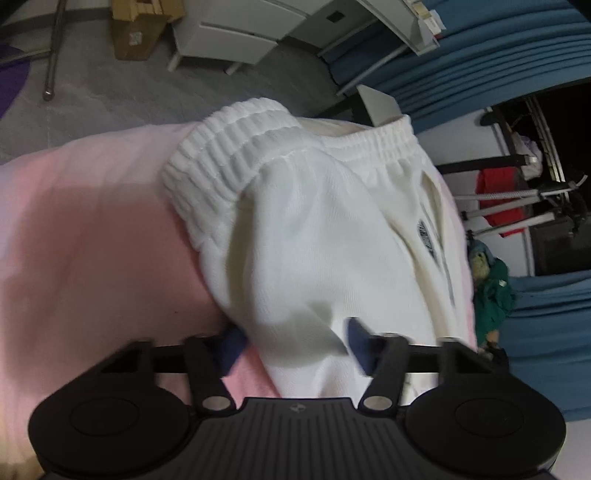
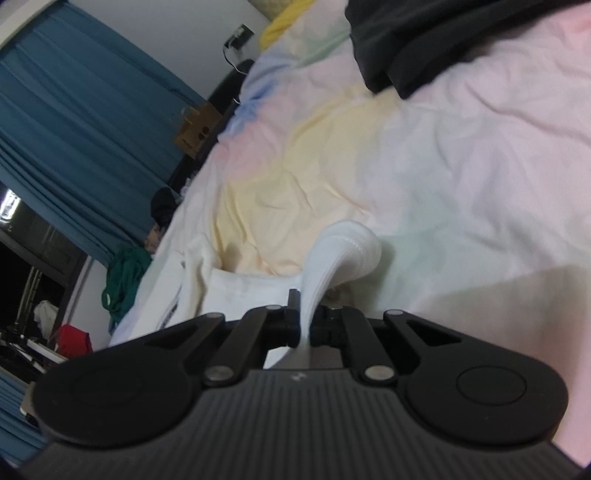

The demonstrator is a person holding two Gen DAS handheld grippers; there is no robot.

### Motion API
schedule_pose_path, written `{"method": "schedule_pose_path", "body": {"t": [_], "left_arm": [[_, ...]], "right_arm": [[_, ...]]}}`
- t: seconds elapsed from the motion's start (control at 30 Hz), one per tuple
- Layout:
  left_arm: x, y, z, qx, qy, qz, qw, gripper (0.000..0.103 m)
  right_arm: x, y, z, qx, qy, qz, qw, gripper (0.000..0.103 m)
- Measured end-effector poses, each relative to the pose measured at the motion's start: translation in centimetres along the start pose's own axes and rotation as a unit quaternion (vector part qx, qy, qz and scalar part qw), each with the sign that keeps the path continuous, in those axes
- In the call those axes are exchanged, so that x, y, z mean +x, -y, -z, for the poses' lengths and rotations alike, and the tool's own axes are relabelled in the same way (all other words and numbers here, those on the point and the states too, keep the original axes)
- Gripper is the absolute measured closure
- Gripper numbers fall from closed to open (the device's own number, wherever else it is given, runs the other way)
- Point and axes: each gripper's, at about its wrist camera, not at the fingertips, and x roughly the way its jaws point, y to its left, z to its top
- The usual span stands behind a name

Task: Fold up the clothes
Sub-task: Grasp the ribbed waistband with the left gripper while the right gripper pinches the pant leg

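White sweat trousers (image 1: 314,221) with a ribbed elastic waistband (image 1: 236,147) lie on a pink bed sheet (image 1: 92,240). My left gripper (image 1: 295,343) is open, its blue pads (image 1: 358,343) wide apart on either side of a bunch of the white cloth. In the right wrist view, my right gripper (image 2: 303,317) is shut on a ribbed white band (image 2: 343,251) of the trousers, which arches up off the pastel sheet (image 2: 443,184). The rest of the trousers (image 2: 240,291) lies to the left of it.
A black garment (image 2: 424,40) lies at the far end of the bed. Beside the bed are a green garment (image 1: 491,295), blue curtains (image 1: 498,55), a red cloth (image 1: 502,199), a white drawer unit (image 1: 236,33) and a cardboard box (image 1: 133,29) on the grey floor.
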Motion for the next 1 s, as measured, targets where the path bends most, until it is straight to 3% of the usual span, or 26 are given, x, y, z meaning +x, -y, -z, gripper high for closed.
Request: {"method": "schedule_pose_path", "body": {"t": [0.1,0.2,0.4,0.53,0.63,0.73,0.83,1.0], "left_arm": [[-0.7,-1.1,-0.2,-0.012,0.001,0.008,0.9999,0.092],[-2.1,-1.4,-0.7,-0.019,0.006,0.039,0.9990,0.097],[-7.1,-0.7,-0.1,0.023,0.032,0.088,0.9954,0.098],[-8.9,0.4,-0.6,0.034,0.027,0.105,0.9936,0.098],[-8.8,3.3,-1.7,0.045,0.026,0.104,0.9932,0.098],[-8.1,7.3,-3.0,0.062,0.036,0.094,0.9930,0.098],[-4.9,12.3,-5.6,0.059,0.029,0.093,0.9934,0.098],[4.9,20.4,-10.3,0.063,0.024,0.067,0.9955,0.098]], "right_arm": [[0.0,-0.8,-0.7,0.001,0.005,-0.011,1.000,0.098],[-0.3,-1.9,-1.7,-0.005,0.002,-0.023,1.000,0.098],[-1.8,-3.1,-4.7,-0.018,-0.010,-0.038,0.999,0.098],[-0.7,-6.4,-5.8,-0.041,-0.009,-0.040,0.998,0.098],[0.1,-8.9,-6.7,-0.058,-0.008,-0.041,0.997,0.098],[1.1,-11.6,-7.4,-0.076,-0.007,-0.041,0.996,0.098],[4.7,-16.7,-7.3,-0.117,0.003,-0.027,0.993,0.098],[13.4,-24.6,-6.0,-0.186,0.015,-0.002,0.982,0.098]]}}
